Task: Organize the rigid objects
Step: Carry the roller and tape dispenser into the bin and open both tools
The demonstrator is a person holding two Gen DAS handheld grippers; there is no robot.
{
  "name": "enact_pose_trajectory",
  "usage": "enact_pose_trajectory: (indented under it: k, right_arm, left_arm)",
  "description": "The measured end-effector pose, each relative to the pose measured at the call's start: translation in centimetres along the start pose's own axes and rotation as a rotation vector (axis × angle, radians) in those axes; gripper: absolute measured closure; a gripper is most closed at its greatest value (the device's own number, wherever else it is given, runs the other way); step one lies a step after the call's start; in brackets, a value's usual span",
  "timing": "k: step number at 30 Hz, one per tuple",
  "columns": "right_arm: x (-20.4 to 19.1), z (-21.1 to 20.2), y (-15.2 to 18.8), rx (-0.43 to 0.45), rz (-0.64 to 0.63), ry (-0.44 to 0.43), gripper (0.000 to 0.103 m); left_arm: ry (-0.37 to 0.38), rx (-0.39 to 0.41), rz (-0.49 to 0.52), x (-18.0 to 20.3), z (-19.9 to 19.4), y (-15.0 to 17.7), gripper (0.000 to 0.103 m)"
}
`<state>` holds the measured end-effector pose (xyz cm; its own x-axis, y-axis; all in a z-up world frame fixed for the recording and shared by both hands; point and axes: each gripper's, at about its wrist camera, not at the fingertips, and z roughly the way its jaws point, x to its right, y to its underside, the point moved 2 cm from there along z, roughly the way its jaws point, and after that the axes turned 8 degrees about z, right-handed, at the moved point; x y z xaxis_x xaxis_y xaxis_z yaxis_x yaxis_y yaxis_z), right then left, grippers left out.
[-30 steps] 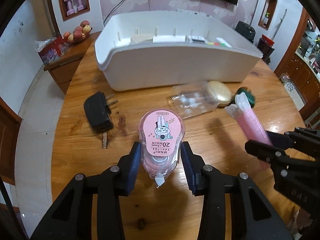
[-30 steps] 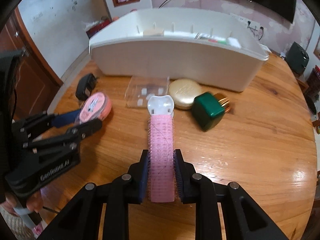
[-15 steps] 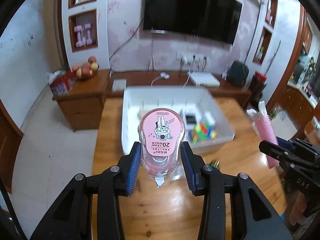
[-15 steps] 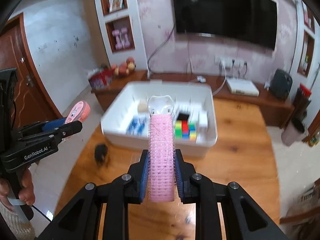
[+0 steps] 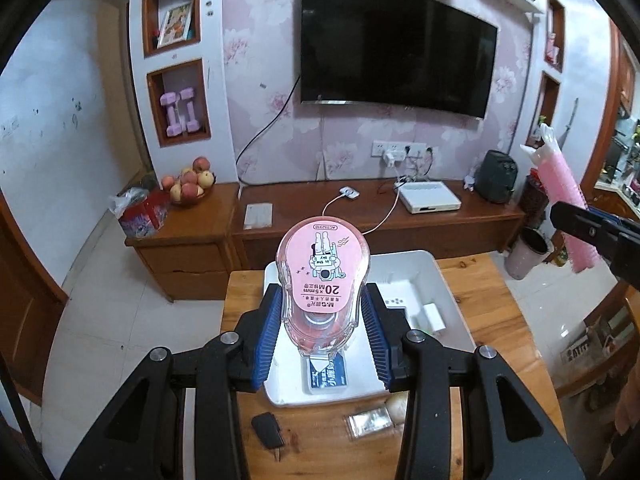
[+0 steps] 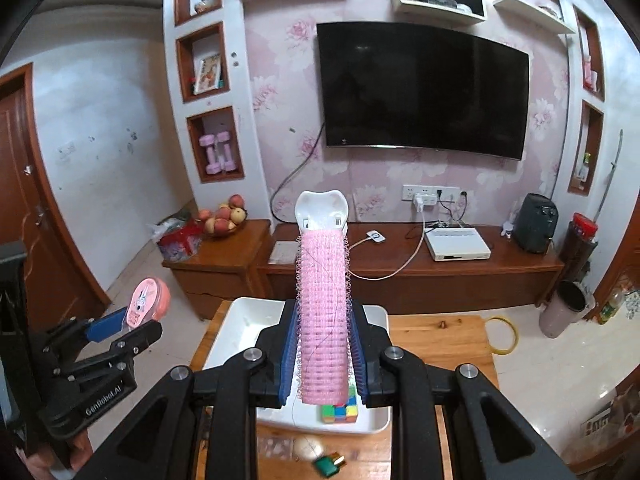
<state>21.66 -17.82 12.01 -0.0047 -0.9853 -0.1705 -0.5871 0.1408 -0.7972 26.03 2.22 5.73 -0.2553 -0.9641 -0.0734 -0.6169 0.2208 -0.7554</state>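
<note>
Both grippers are loaded and held high above the table, looking down on the white bin. Left gripper: jaws pinching the pink correction-tape dispenser across its narrow waist, label up, tip pointing back at the camera; that grip leaves the wide end free to go in first. In the right view it sits at 9 o'clock. Right gripper: jaws pressed on the pink hair roller near its base, with the white clip end sticking out at 12 o'clock; a side grip on the barrel keeps it from rolling. In the left view the roller sits at 3 o'clock. Bin already holds a Rubik's cube, a blue-labelled box and small white items. Left on the table at 6 o'clock: black charger, clear packet, gold compact, green box. My read: both items are mid-carry, next is lowering them into free slots; exact compartment can't be told.
</note>
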Motion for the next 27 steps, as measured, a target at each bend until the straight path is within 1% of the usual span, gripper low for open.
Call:
enact_pose_trajectory:
  k: [3,5,7,8,12,16,22,27]
  right_arm:
    - [0.2,3.4,0.2,-0.074,0.010,-0.001,0.079]
    - [0.5,6.3,1.1,-0.137,0.022,-0.005,0.079]
    - [0.8,9.4,2.6,-0.205,0.039,-0.013,0.079]
    - [0.9,10.5,3.3,-0.229,0.043,-0.016,0.079]
    - [0.8,15.2,6.7,-0.336,0.043,-0.018,0.079]
    - [0.9,19.0,10.2,-0.431,0.048,-0.018,0.079]
    - [0.9,22.2,13.6,-0.520,0.060,-0.020,0.079]
    - [1.0,23.5,15.0,-0.572,0.082,-0.025,0.078]
  left_arm:
    - [-0.015,-0.042,-0.007,-0.1,3.1,0.1,0.060]
    - [-0.020,-0.077,-0.019,-0.3,5.5,0.5,0.060]
    - [-0.015,-0.115,-0.036,-0.5,7.8,1.1,0.060]
    - [-0.015,-0.146,-0.049,-0.8,9.6,1.6,0.060]
    - [-0.020,-0.227,-0.065,-1.1,14.1,3.1,0.060]
    - [-0.002,-0.291,-0.080,-1.2,17.0,4.4,0.060]
    - [-0.015,-0.363,-0.064,-0.8,20.0,5.8,0.059]
    - [-0.008,-0.396,-0.058,-0.8,21.4,6.5,0.059]
